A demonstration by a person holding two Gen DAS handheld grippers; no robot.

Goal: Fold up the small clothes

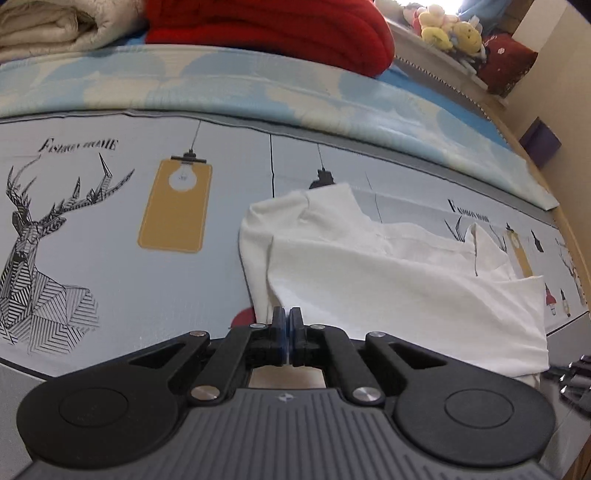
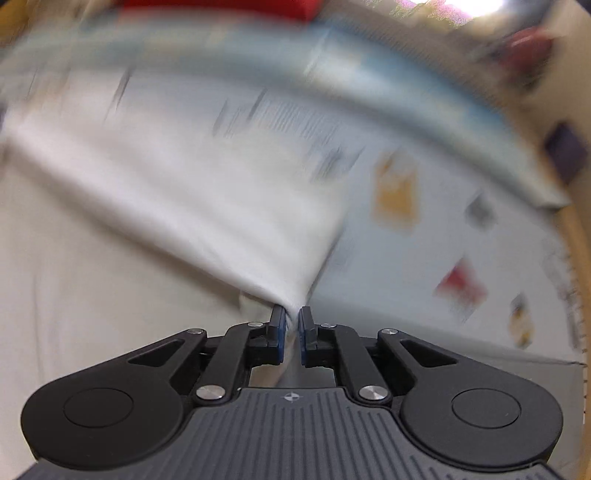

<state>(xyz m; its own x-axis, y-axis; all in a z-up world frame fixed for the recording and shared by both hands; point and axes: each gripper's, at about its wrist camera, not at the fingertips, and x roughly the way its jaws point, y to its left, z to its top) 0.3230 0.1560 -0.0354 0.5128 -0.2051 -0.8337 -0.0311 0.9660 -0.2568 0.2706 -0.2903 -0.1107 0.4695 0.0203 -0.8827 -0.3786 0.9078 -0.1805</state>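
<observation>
A small white garment (image 1: 388,273) lies rumpled on a printed mat (image 1: 110,229) on the bed, right of centre in the left wrist view. My left gripper (image 1: 287,314) is shut on the garment's near left edge. In the right wrist view, which is motion-blurred, the white garment (image 2: 192,192) stretches up and to the left from my right gripper (image 2: 291,314), whose fingers are pinched on a corner of the cloth with a narrow gap.
The mat shows a deer drawing (image 1: 40,236) and yellow lamp prints (image 1: 177,206). A red blanket (image 1: 266,29), a beige folded quilt (image 1: 48,26) and soft toys (image 1: 450,29) lie at the far side. A wooden bed edge (image 1: 569,221) runs on the right.
</observation>
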